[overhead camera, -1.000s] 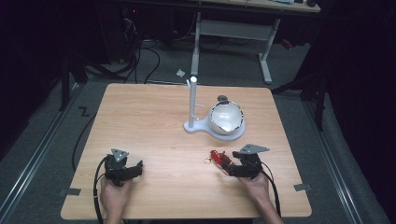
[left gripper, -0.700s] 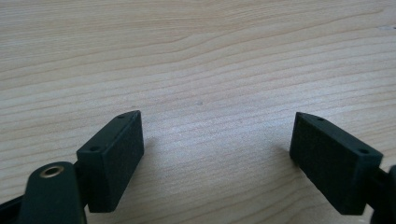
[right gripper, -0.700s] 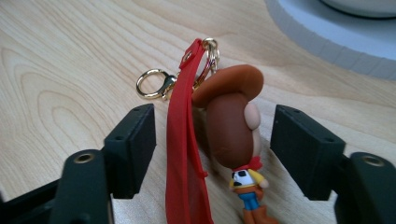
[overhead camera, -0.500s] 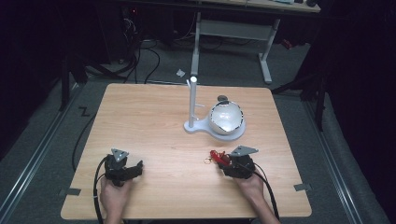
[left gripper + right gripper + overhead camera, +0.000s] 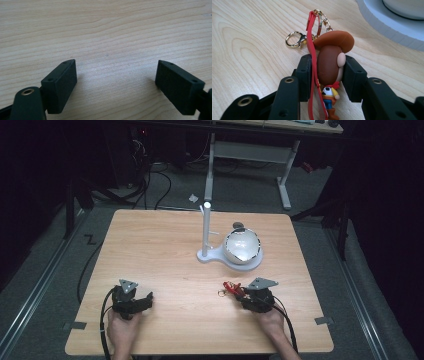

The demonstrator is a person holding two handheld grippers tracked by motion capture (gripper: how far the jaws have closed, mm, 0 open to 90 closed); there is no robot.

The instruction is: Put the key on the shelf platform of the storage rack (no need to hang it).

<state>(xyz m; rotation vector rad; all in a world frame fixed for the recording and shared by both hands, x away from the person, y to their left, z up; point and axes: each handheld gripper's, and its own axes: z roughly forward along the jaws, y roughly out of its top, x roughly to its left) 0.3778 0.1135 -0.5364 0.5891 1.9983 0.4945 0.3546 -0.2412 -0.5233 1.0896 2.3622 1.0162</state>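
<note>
Right gripper (image 5: 327,75) had just closed on the cowboy-figure keychain (image 5: 329,67) with its red strap, low over the wooden table (image 5: 165,250); light, rubbery, best held at the head. Left gripper (image 5: 117,85) stood open, empty.

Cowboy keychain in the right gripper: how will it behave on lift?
The cowboy keychain is probably light, being small. The right gripper pinches its rounded head, so it may swivel. The red strap and gold clasp look loose and will likely dangle.
</note>
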